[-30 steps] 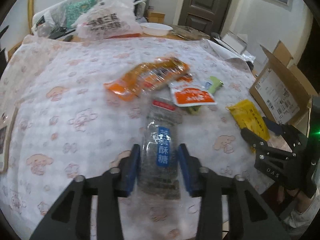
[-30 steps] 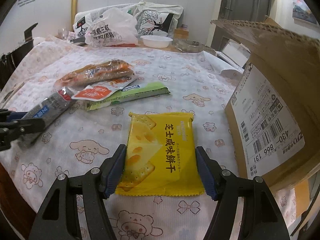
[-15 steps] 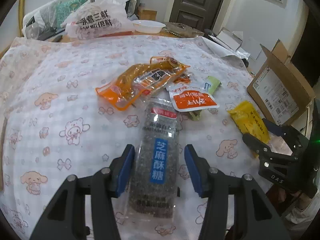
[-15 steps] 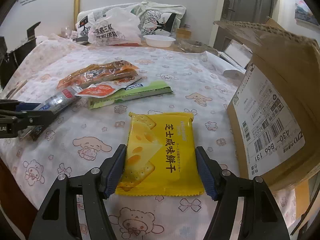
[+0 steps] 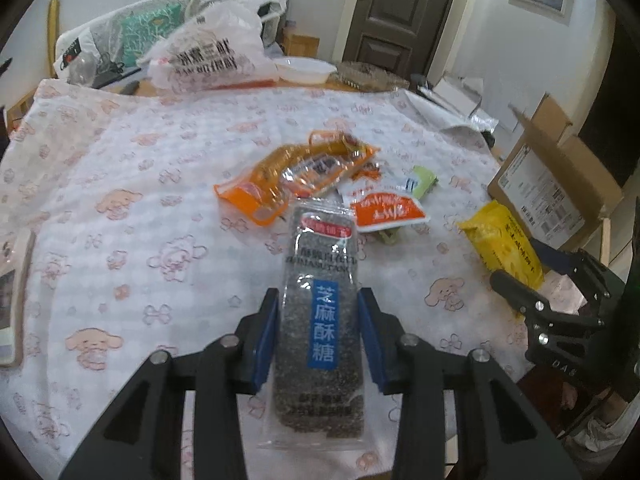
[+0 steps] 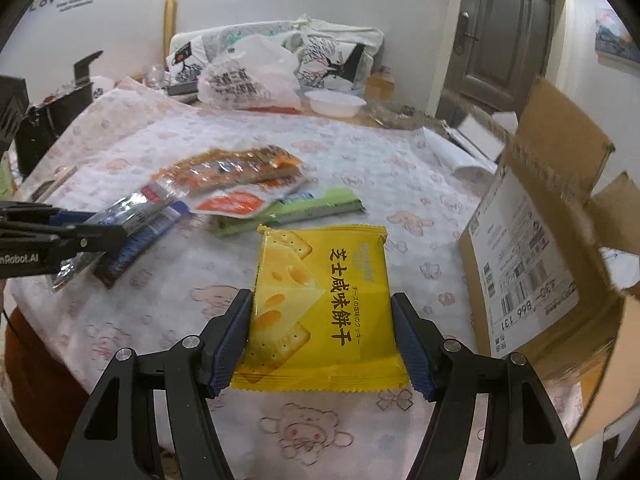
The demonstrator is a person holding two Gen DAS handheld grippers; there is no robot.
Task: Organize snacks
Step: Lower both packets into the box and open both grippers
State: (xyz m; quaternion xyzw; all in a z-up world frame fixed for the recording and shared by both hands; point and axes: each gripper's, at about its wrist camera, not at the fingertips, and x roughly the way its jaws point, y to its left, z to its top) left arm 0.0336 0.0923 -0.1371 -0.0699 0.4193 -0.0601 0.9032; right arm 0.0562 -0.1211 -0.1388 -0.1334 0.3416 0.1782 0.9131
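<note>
My left gripper (image 5: pixel 320 336) is shut on a clear sesame candy pack with a blue label (image 5: pixel 322 308) and holds it lifted above the table. My right gripper (image 6: pixel 322 340) is shut on a yellow cheese cracker pack (image 6: pixel 324 300) and holds it just above the cloth. The candy pack (image 6: pixel 132 224) and left gripper (image 6: pixel 60 236) also show at the left of the right wrist view. An orange snack bag (image 5: pixel 296 172), an orange-white sachet (image 5: pixel 384 208) and a green pack (image 6: pixel 296 210) lie mid-table.
An open cardboard box (image 6: pixel 536 240) stands at the table's right edge. Plastic bags (image 5: pixel 208 56) and a white bowl (image 5: pixel 306 70) sit at the far side. A flat object (image 5: pixel 12 304) lies at the left edge. A cartoon-print cloth (image 5: pixel 120 184) covers the table.
Both grippers have risen and pulled back with their packs. The left jaws closed onto the candy pack, which now hangs off the table.
</note>
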